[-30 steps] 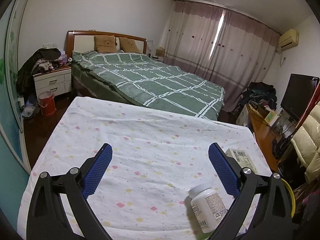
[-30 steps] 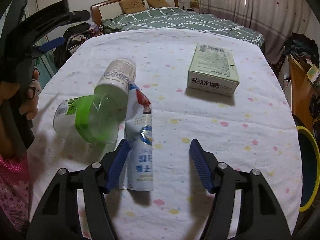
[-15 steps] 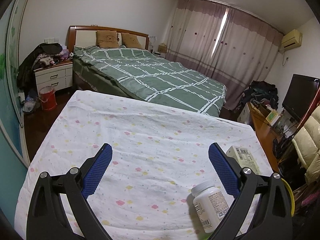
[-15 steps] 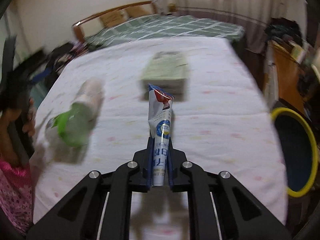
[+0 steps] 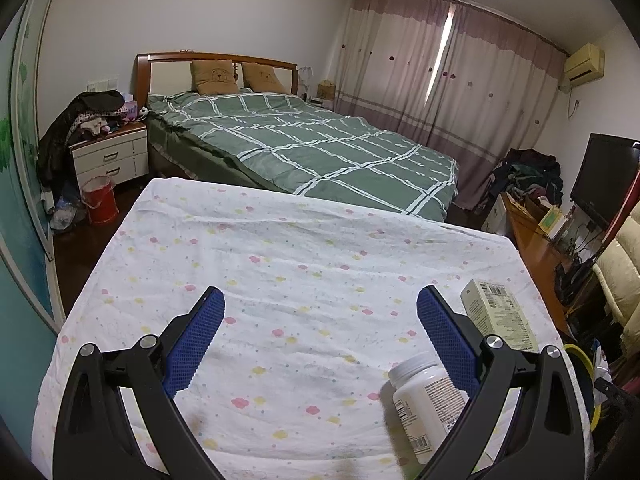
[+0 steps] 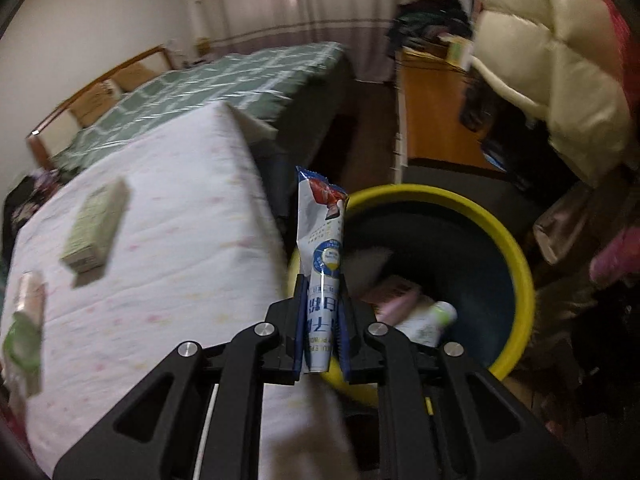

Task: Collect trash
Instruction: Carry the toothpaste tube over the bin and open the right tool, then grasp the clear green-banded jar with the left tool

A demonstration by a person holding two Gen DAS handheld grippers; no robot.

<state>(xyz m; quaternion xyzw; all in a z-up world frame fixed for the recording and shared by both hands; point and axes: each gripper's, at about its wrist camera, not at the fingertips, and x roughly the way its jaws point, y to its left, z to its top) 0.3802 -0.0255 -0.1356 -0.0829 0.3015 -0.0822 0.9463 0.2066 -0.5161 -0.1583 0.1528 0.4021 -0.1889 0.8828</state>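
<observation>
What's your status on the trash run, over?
Right hand-held gripper shut on snack wrapper, above yellow-rimmed bin. Left hand-held gripper open, empty. White pill bottle, carton on table. Path clear.

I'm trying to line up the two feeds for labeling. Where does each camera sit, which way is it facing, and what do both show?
Left wrist: on the left gripper, open above the table, facing the bed; only its fingers show.
Right wrist: on the right gripper, shut on a wrapper, facing down toward the yellow-rimmed bin; only its fingers show.
Shared: table, bed, box, white bottle.
</observation>
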